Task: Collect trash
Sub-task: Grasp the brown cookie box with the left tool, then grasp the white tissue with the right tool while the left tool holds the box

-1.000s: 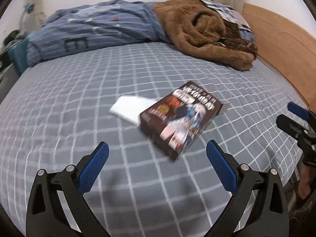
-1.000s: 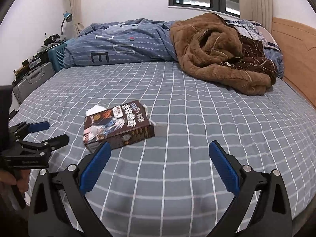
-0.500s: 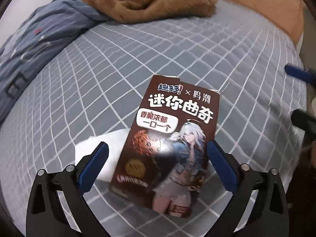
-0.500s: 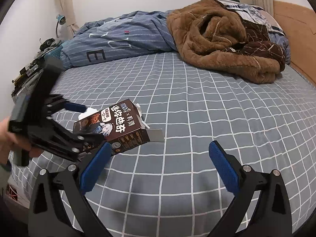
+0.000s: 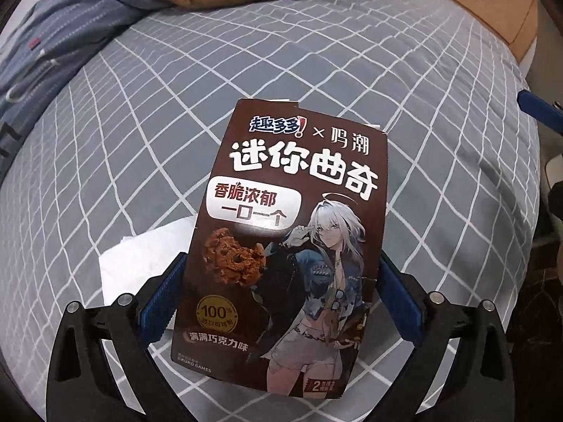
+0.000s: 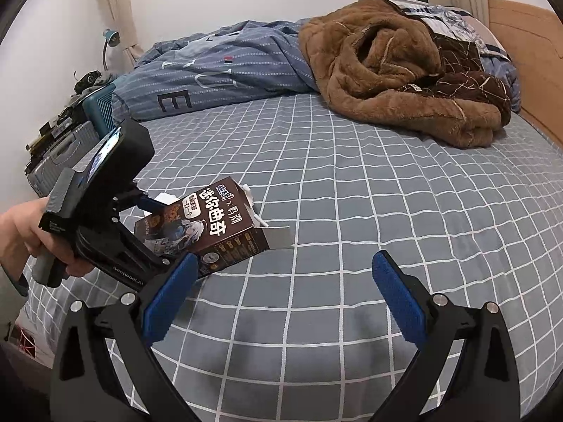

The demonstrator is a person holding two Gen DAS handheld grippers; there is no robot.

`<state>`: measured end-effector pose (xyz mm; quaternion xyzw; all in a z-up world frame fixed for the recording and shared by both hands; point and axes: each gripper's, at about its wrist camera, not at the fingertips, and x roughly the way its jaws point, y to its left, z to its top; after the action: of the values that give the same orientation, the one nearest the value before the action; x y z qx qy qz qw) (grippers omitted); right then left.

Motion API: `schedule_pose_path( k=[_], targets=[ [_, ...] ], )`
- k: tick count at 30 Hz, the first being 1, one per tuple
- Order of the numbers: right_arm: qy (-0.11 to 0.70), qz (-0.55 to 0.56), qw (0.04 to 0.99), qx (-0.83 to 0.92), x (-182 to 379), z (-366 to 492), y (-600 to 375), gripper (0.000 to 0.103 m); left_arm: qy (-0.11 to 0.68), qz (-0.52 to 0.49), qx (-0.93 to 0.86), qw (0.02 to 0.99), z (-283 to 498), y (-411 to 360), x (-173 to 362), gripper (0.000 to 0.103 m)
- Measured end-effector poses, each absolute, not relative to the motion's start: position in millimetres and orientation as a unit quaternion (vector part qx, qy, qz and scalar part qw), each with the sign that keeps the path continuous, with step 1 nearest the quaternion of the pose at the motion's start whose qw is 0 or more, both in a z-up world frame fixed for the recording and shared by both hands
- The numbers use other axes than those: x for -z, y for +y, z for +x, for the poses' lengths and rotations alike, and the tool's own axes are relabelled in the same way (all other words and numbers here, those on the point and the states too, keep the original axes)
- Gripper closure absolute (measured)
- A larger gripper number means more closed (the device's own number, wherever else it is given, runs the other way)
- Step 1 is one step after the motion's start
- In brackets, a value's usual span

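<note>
A brown cookie box (image 5: 288, 239) printed with a cartoon figure lies face up on the grey checked bed sheet (image 5: 246, 70), partly on a white tissue (image 5: 140, 263). My left gripper (image 5: 281, 260) is open and straddles the box's near end, with a blue pad close to each long side. In the right wrist view a hand (image 6: 21, 232) holds that gripper low over the box (image 6: 207, 225). An opened flap sticks out at the box's far end. My right gripper (image 6: 285, 256) hovers open over the sheet to the right of the box, holding nothing.
A brown fleece blanket (image 6: 387, 70) and a blue striped duvet (image 6: 218, 66) are piled at the far side of the bed. A wooden headboard (image 6: 527, 35) runs along the right. Suitcases (image 6: 59, 154) and a lamp (image 6: 112, 38) stand past the left edge.
My left gripper swung over the box and came down along it, so the box now sits between its fingers. The right gripper edged a little closer to the bed.
</note>
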<state>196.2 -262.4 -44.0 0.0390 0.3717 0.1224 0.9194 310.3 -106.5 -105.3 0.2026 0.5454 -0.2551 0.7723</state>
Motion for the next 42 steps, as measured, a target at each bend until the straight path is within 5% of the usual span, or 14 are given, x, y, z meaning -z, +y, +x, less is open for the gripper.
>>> schedule_pose_path(
  k=[21,42],
  targets=[
    [0.382,0.015,0.913,-0.139,36.5,198.1,-214.1,0.008,0.443,-0.033,-0.035,0.895,183.4,16.0,13.2,0.009],
    [0.4,-0.03,0.901,-0.165,59.4,262.3,-65.5,0.008,0.421,-0.066,-0.12,0.897,143.2,119.2,38.0,0.009]
  ],
)
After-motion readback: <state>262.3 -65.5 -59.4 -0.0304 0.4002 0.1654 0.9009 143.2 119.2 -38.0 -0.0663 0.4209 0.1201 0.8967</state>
